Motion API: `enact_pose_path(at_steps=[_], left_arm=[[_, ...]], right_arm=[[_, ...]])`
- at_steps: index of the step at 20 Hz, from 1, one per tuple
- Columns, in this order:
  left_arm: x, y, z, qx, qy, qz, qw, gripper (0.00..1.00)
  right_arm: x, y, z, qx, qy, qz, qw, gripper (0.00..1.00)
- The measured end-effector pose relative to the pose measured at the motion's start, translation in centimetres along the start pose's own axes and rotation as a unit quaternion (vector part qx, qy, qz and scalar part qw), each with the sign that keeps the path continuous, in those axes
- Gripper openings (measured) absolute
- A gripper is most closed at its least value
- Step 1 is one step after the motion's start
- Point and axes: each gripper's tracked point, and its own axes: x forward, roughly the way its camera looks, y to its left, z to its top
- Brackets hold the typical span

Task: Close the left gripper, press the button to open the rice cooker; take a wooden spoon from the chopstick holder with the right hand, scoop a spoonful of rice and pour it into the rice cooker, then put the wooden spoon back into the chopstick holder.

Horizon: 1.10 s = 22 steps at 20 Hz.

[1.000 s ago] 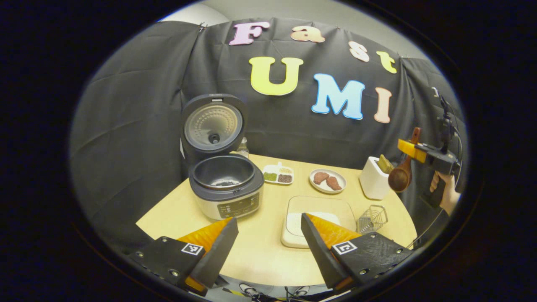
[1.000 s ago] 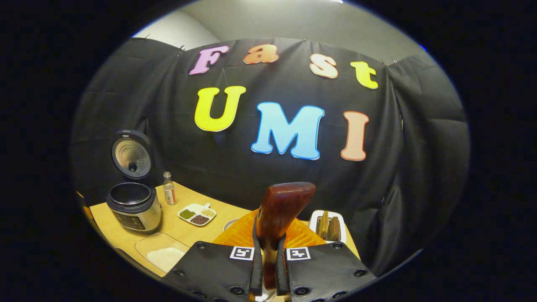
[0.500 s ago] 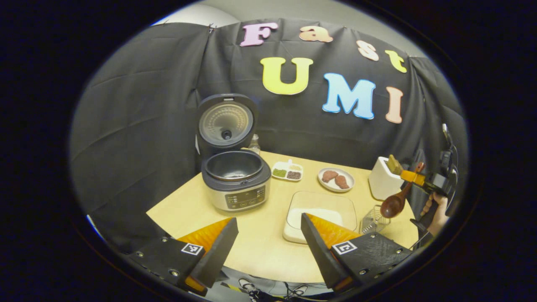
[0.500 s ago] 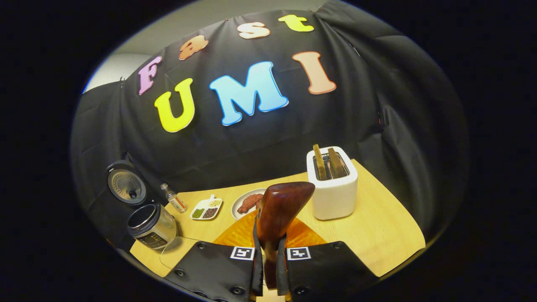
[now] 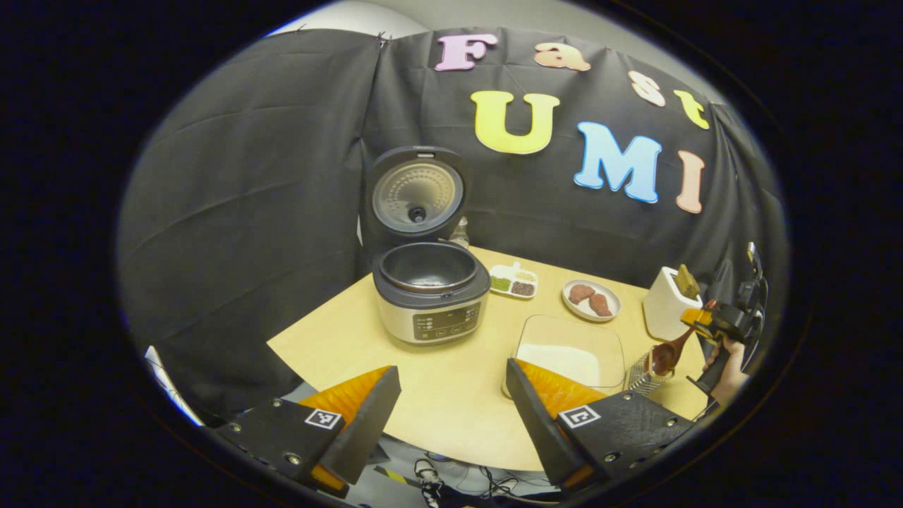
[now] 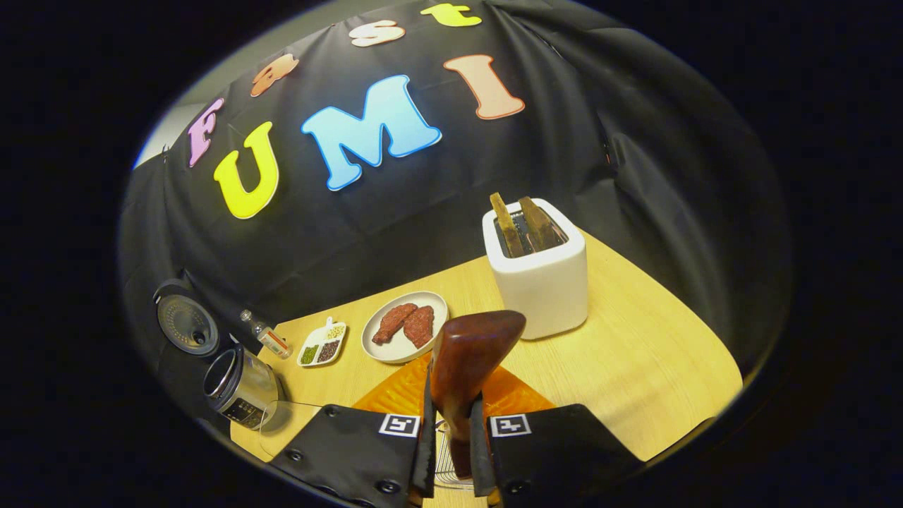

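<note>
The rice cooker (image 5: 430, 296) stands open on the table with its lid (image 5: 417, 194) upright; it is also at the far left as rice cooker (image 6: 236, 384). My right gripper (image 6: 451, 423) is shut on the handle of the wooden spoon (image 6: 469, 360), and the right gripper (image 5: 702, 321) hangs at the table's right edge in a hand. The spoon (image 5: 664, 356) points bowl-down at the top of the wire chopstick holder (image 5: 638, 379); whether it is inside I cannot tell. My left gripper (image 5: 451, 402) is open over the near table edge, holding nothing.
A clear tray of rice (image 5: 570, 349) lies left of the holder. A white toaster (image 6: 536, 268) with two slices, a plate of meat (image 6: 403, 326), a divided bean dish (image 6: 321, 346) and a small bottle (image 6: 264, 335) line the back.
The right gripper has come down with the spoon, bowl now at the wire holder, and tilted toward the table. The left gripper has drifted back and left, staying open.
</note>
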Motion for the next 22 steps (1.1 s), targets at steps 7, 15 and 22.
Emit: enact_pose_path(at_steps=[7,15,22], left_arm=[[4.1,3.8,5.7,-0.012,-0.029,-0.009,0.999,0.95],[9.7,10.2,20.3,-0.018,-0.114,-0.022,0.993,0.95],[16.6,11.7,31.7,-0.032,-0.155,-0.064,0.985,0.94]], right_arm=[[-1.6,-1.1,-0.3,0.005,0.004,-0.047,0.999,0.74],[-8.0,-4.4,0.9,-0.072,-0.044,-0.140,0.986,0.98],[-12.5,-2.3,1.1,-0.126,-0.084,-0.168,0.974,0.98]])
